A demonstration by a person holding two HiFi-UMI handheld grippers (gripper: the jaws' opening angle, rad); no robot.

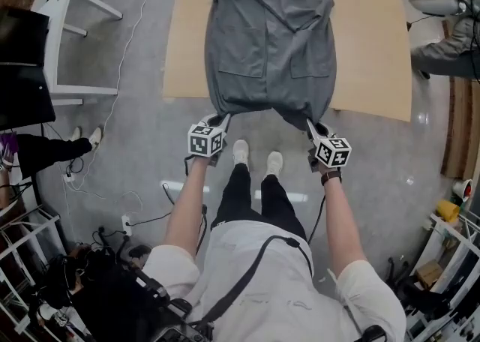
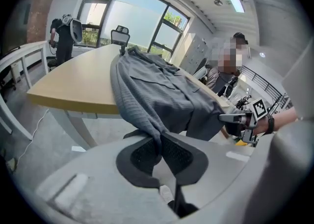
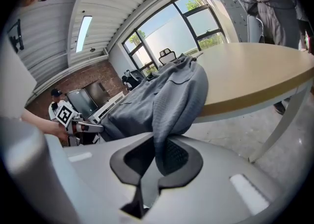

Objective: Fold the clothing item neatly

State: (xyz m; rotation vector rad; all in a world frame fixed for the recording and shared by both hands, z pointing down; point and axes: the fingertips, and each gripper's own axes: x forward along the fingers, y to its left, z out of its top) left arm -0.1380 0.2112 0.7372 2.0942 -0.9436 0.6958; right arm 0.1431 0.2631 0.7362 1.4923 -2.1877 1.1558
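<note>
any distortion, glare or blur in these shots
Head view: sharp, evenly lit, small glare spots on the floor. Left gripper view: heavy fisheye, dark corners, window washed out. Right gripper view: same fisheye, ceiling light glaring, garment crisp.

So the grey garment (image 1: 270, 40) is laid out lengthwise on the tan table (image 1: 375, 48), top middle of the frame. Two patch pockets (image 1: 241, 55) face up and the far end is kinda bunched. The bottom edge hangs off the near table edge, both lower corners pulled into points.
</note>
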